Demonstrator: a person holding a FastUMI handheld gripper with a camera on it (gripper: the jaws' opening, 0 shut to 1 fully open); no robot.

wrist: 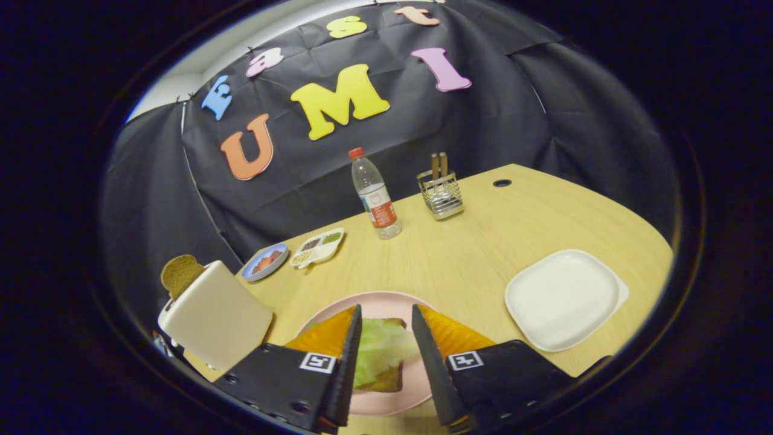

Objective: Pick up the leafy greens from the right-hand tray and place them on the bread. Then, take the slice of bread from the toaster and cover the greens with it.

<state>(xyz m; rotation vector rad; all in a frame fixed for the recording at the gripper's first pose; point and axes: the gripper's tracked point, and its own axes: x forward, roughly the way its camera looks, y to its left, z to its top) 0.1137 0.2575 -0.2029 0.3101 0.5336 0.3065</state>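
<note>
One gripper point(386, 326), two fingers point(347, 338), held apart with nothing clamped. In the gap between them: one leaf of greens point(381, 353), pale green, lying on one slice of brown bread point(386, 382). Bread sits on one pink plate point(380, 302), which runs under and just ahead of the fingertips. Whether the fingers touch the greens I cannot tell; the view down there is steep and partly blocked.

Left of the gripper, near: one cream toaster point(214, 314), tilted in the lens. One slice of brown bread sticks up from its slot, call it the toaster slice point(181, 275).

Right of the gripper: one white square tray point(561, 299), bare, flat on the wooden table point(471, 241).

Beyond the fingers, left side: one small blue dish point(264, 261) with reddish pieces in it, and just beside it one white divided dish point(317, 247) with several small compartments of dark and green bits. Contents too small to name.

Farther beyond, straight ahead: one clear plastic bottle point(375, 194), red cap, upright. To its right, one wire holder point(441, 194) with two wooden handles standing in it.

One round hole point(501, 182) in the tabletop at the far edge.
</note>
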